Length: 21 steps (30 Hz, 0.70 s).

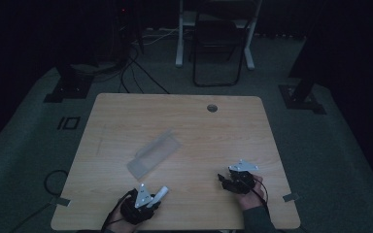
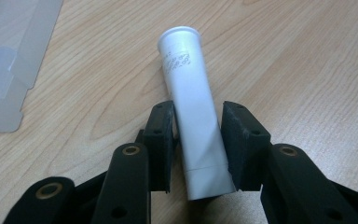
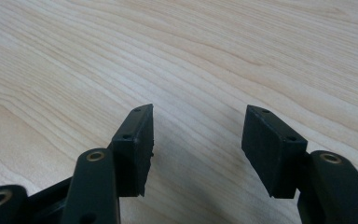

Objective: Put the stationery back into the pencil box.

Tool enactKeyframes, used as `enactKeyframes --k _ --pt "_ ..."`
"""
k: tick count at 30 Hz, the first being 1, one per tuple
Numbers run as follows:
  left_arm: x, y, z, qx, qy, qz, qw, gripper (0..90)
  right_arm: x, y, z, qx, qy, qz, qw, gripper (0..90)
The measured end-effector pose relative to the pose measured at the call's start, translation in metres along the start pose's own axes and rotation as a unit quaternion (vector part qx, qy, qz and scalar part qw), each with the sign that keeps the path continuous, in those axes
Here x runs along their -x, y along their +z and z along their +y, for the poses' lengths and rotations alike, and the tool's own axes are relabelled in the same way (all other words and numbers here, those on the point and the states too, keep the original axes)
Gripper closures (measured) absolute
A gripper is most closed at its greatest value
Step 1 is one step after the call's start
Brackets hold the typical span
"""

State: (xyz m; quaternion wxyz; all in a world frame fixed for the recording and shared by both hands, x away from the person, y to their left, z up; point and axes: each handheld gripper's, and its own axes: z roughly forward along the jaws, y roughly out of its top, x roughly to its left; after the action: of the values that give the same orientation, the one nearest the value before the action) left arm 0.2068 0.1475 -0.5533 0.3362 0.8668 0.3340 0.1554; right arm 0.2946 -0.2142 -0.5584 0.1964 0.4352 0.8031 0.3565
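— Left gripper [image 2: 198, 140] first: what has it got?

— It's mine, and it's clamped on a white tube [image 2: 191, 112]. The two black pads press the tube's sides near its crimped flat end, and the round cap end points away from me, out over the wooden surface [image 2: 284, 56]. Small grey print runs around the tube just below the cap. Whether the tube touches the wood or is lifted off it, I cannot tell.

— And from above?

— In the high view my left gripper [image 1: 151, 198] sits near the front edge of the surface, left of centre, with the white tube sticking out toward the upper right. Just beyond it lies a clear plastic package [image 1: 154, 152] — flat, translucent, angled across the middle of the surface. Its corner also shows at the upper left of the left gripper view.

— Your right gripper?

— Right gripper [image 3: 196, 140] is spread wide with nothing between the jaws — bare wood grain under them. In the high view it rests toward the front right, well apart from the tube and the package, my hand [image 1: 250, 194] behind it.

— Anything else on the surface?

— A round cable hole [image 1: 212, 108] near the far edge.
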Motion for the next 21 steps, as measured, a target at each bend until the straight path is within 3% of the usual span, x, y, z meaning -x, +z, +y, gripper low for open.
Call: enactKeyframes --k 11,21 --pt "-0.0017 0.0033 0.0036 -0.006 -0.005 0.000 1.0000 65.4 0.0017 0.0000 -0.0067 -0.005 0.005 -0.001 1.0000 43.4" --pt "-0.0036 0.0061 0.0066 -0.007 -0.015 -0.001 0.9999 66.9 0.0034 0.0045 -0.0072 0.011 0.004 0.001 0.9999 42.1"
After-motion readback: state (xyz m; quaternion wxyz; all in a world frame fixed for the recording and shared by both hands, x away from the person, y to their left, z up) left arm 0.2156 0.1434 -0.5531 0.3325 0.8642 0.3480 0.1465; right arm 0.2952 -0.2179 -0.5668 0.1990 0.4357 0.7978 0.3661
